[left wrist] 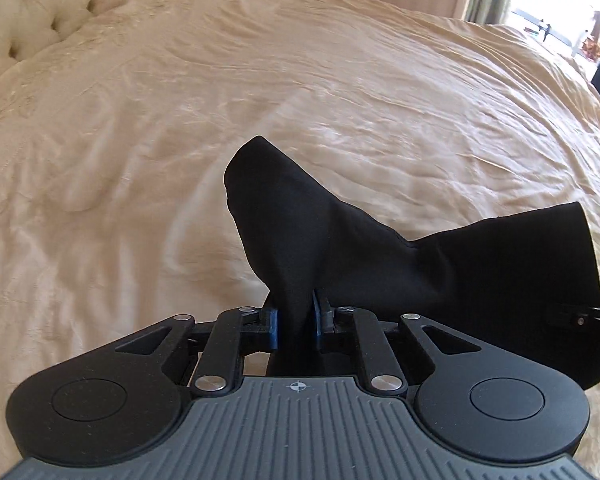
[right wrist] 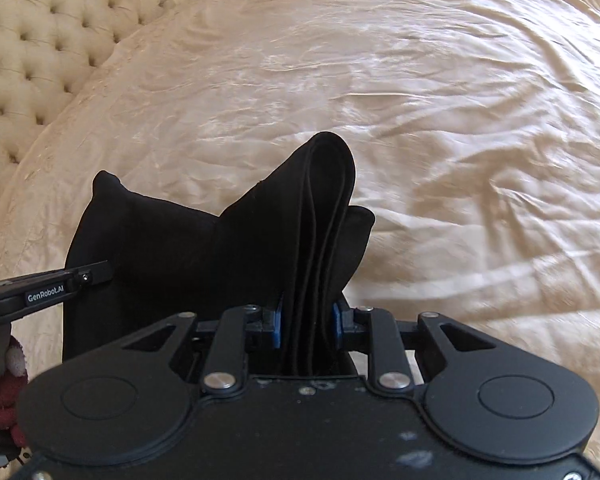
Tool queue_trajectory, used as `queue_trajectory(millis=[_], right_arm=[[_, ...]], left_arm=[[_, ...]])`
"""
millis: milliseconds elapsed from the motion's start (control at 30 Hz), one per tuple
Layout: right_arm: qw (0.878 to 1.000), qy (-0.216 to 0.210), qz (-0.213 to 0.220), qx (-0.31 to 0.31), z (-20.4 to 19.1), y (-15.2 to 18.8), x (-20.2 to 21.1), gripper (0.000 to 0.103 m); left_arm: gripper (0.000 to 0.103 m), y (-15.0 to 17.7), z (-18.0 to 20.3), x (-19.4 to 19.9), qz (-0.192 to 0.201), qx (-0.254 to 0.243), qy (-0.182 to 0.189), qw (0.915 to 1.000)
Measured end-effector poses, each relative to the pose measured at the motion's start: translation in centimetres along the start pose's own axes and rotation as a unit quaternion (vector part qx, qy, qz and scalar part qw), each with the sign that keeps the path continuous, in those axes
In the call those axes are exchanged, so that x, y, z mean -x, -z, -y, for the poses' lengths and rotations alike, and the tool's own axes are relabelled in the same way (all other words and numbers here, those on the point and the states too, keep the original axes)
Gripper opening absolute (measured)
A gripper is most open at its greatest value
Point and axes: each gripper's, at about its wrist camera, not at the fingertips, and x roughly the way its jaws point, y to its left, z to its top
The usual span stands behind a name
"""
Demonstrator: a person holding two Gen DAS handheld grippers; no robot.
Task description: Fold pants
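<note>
Black pants [left wrist: 340, 240] hang lifted above the cream bedspread [left wrist: 260, 100], held between both grippers. My left gripper [left wrist: 296, 324] is shut on one bunched corner of the pants, blue pads pressing the cloth from both sides. My right gripper [right wrist: 308, 324] is shut on a thicker stack of folded layers of the pants [right wrist: 320, 220], whose edges show as several ridges. The span of cloth between the two grips sags. In the left wrist view the right gripper's finger [left wrist: 596, 316] pokes in at the right edge; in the right wrist view the left gripper's finger [right wrist: 88, 276] shows at left.
A cream tufted headboard [right wrist: 40, 52] runs along the far left of the bed [right wrist: 460, 120]. A curtain and bright window [left wrist: 540, 8] stand beyond the bed's far right. A person's patterned sleeve [right wrist: 4, 380] shows at the lower left of the right wrist view.
</note>
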Motion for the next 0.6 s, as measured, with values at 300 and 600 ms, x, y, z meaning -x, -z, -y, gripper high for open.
queue_trajectory(millis=[300, 600], right_arm=[[0.997, -0.010, -0.032, 0.075, -10.6, -5.6, -11.7, 0.029], [0.997, 0.038, -0.064, 0.028, -7.0, -6.3, -13.7, 0.043]], left_arm=[[0.031, -1.2, -9.6, -6.0, -0.067, 0.075, -0.064, 0.9929], [0.032, 1.6, -11.4, -6.9, -0.081, 0.039, -0.110, 0.9899]])
